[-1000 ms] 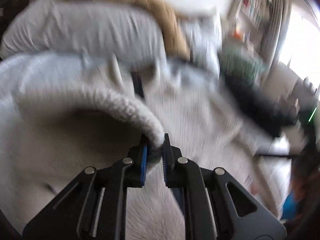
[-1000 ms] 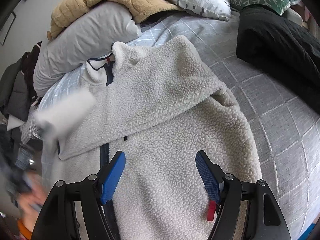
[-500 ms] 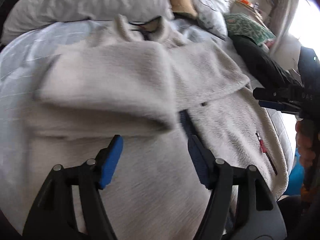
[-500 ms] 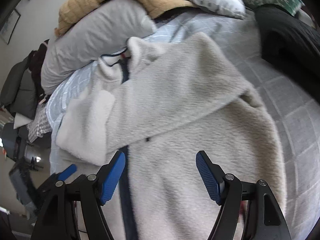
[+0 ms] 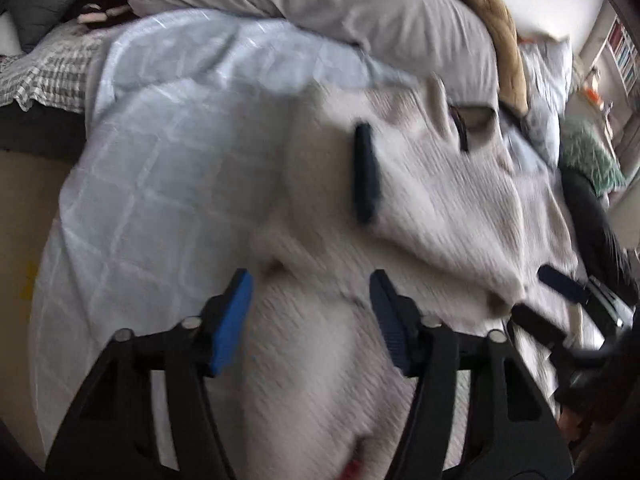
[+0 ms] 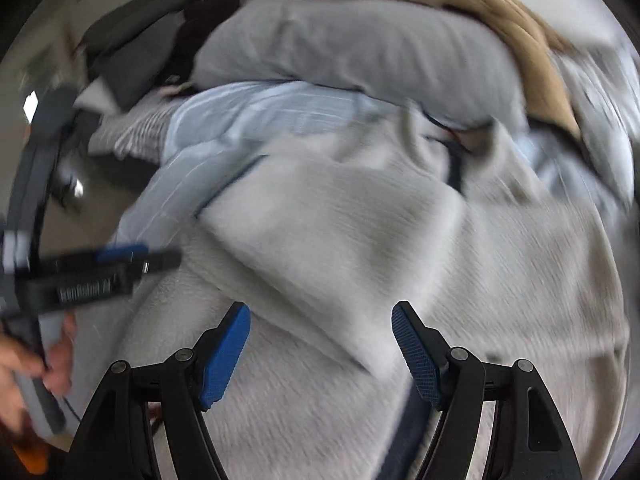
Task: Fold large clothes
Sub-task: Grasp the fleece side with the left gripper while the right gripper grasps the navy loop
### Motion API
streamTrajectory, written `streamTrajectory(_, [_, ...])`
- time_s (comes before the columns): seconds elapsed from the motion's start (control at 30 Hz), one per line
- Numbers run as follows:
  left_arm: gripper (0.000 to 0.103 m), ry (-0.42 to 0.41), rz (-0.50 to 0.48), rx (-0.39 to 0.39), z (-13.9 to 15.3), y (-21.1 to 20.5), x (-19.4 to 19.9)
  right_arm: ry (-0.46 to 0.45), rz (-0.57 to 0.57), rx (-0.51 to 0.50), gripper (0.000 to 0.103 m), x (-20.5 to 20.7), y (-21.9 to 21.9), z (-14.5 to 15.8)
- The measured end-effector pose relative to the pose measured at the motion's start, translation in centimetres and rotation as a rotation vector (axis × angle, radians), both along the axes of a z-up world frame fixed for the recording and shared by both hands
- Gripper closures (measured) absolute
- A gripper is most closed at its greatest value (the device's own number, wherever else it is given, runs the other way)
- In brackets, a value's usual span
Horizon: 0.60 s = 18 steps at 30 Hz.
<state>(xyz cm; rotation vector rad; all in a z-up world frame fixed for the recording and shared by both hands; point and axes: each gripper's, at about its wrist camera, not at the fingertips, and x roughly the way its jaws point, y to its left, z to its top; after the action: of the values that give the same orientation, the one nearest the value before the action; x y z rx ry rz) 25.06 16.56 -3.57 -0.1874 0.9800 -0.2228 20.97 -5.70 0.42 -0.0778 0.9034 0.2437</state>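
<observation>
A cream fleece jacket [image 5: 420,208] lies face up on the bed, with its collar [image 5: 472,120] toward the pillows. One sleeve [image 6: 320,220] is folded across the chest. My left gripper [image 5: 310,280] hovers over the jacket's lower left part. Its jaws are closing, and fleece lies below the gap with neither pad pressing on it. My right gripper [image 6: 320,312] stands open above the jacket's body, below the folded sleeve, and holds nothing. Each gripper shows in the other's view: the right gripper [image 5: 556,300] and the left gripper [image 6: 132,256]. Both views are blurred.
A pale blue checked sheet [image 5: 168,160] covers the bed. At its head lie a grey pillow [image 5: 360,4] and a tan blanket [image 5: 496,20]. A dark garment [image 5: 600,220] and a green pillow [image 5: 592,156] lie to the right. A person's hand [image 6: 24,360] holds the left gripper's handle.
My left gripper let go of the sleeve, which now lies across the chest, and its jaws opened. Both grippers swept left, so the jacket sits further right in both views.
</observation>
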Motion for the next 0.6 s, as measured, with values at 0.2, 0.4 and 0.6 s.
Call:
streamTrajectory(0.2, [0.079, -0.008, 0.000, -0.071, -2.3, 0.9, 1.9, 0.015, 0.012, -0.092, 0.079, 2.1, 2.4, -3.7])
streamTrajectory(0.4, [0.090, 0.091, 0.009, -0.063, -3.8, 0.3, 2.2, -0.082, -0.134, 0.028, 0.094, 1.0, -3.7, -0.9])
streamTrajectory(0.6, [0.091, 0.159, -0.007, 0.024, -4.8, -0.3, 1.0, -0.050, -0.414, 0.092, 0.095, -1.8, -15.1, -0.3])
